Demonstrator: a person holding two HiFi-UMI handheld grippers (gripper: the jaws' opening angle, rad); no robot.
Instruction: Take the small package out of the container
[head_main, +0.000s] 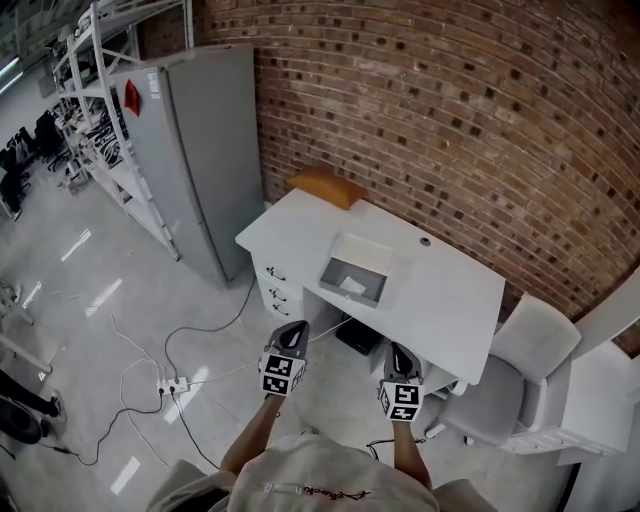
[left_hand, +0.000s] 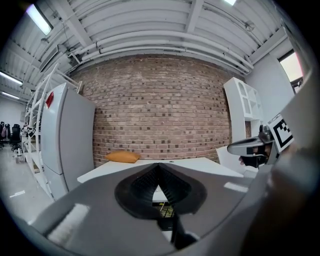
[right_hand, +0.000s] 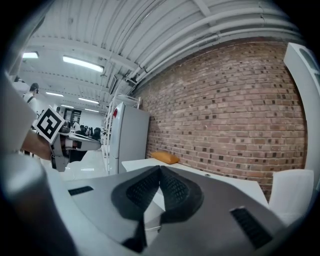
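Head view, white desk (head_main: 440, 300), brick wall (head_main: 450, 120), left gripper (head_main: 298, 326), right gripper (head_main: 397, 348), fingers (left_hand: 145, 182) closed empty

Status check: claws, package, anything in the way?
Left claw and right claw shut, empty, short of the desk. Package in gray container, untouched. Cables on floor ahead; chair beside desk.

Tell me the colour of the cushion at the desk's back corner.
The cushion is orange-yellow, shown best in the head view.
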